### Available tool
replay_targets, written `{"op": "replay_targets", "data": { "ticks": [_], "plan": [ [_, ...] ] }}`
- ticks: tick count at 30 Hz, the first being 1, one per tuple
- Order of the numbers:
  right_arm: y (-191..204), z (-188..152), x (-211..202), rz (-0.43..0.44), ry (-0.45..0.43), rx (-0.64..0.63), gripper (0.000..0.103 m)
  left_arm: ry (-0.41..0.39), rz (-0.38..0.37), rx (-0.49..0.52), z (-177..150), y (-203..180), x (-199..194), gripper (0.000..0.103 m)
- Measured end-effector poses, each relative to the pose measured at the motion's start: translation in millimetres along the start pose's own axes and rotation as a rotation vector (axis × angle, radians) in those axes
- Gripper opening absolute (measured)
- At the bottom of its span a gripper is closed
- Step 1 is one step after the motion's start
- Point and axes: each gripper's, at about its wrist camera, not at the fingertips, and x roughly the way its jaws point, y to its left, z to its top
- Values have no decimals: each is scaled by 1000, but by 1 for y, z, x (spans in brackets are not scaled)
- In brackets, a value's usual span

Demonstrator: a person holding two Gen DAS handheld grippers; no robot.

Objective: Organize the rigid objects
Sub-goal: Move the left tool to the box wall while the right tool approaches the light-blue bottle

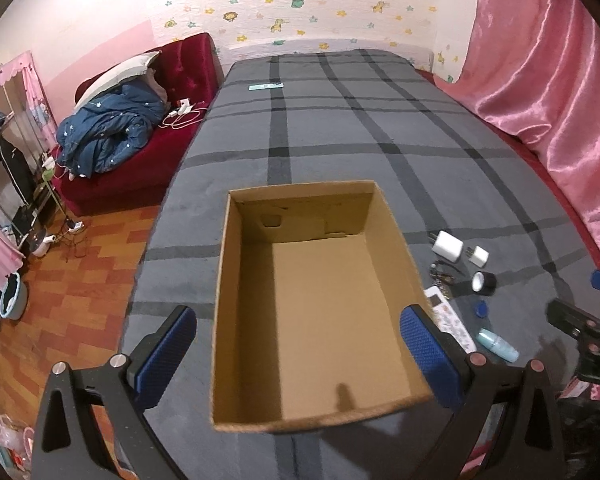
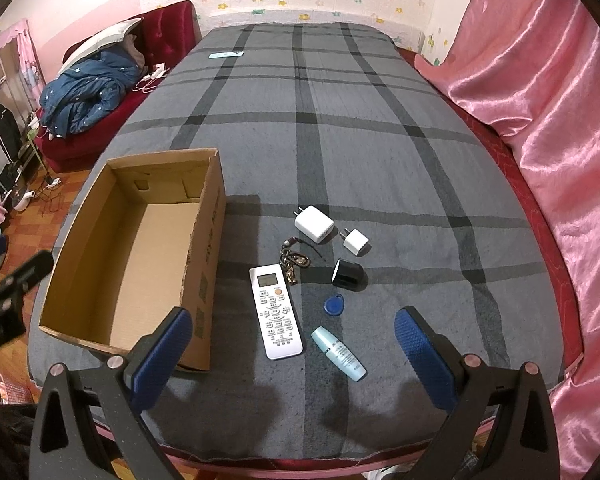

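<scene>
Right claw (image 2: pixel 294 354) open, empty; remote control (image 2: pixel 275 311) lies centre frame just ahead, long axis roughly along the fingers. Left claw (image 1: pixel 298 354) open over empty cardboard box (image 1: pixel 226 280); probably right arm nearer.

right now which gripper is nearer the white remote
Right. The right gripper hangs open just above the white remote, which lies between its fingers. The left gripper is off to the side, open over the cardboard box.

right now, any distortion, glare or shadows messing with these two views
Left wrist view: fisheye bends the cardboard box walls, dark corner vignette. Right wrist view: glare on the pink curtain; soft shadows fall beside the remote and black cylinder; both stay sharp.
</scene>
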Motion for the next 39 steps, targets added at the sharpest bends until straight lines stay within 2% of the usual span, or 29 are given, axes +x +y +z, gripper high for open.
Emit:
{"op": "replay_targets", "data": {
  "ticks": [8, 13, 16, 27, 31, 35, 38, 39],
  "plan": [
    [-2, -1, 8, -4, 23, -4, 103, 37, 72, 3, 17, 30, 41, 103],
    [-6, -1, 13, -5, 38, 1, 103, 154, 23, -16, 15, 47, 77, 103],
    [-8, 0, 16, -6, 45, 4, 103, 191, 36, -26, 14, 54, 93, 103],
    [-16, 1, 21, -12, 56, 15, 103, 234, 61, -3, 15, 66, 135, 103],
    [-18, 1, 25, -15, 64, 19, 103, 235, 57, 16, 13, 66, 144, 103],
    [-19, 1, 31, -16, 83, 22, 103, 261, 31, -5, 12, 70, 147, 102],
    [-21, 1, 34, -18, 91, 25, 103, 268, 33, -6, 13, 70, 148, 91],
    [-21, 1, 35, -19, 91, 26, 103, 273, 31, -3, 13, 69, 150, 83]
  ]
}}
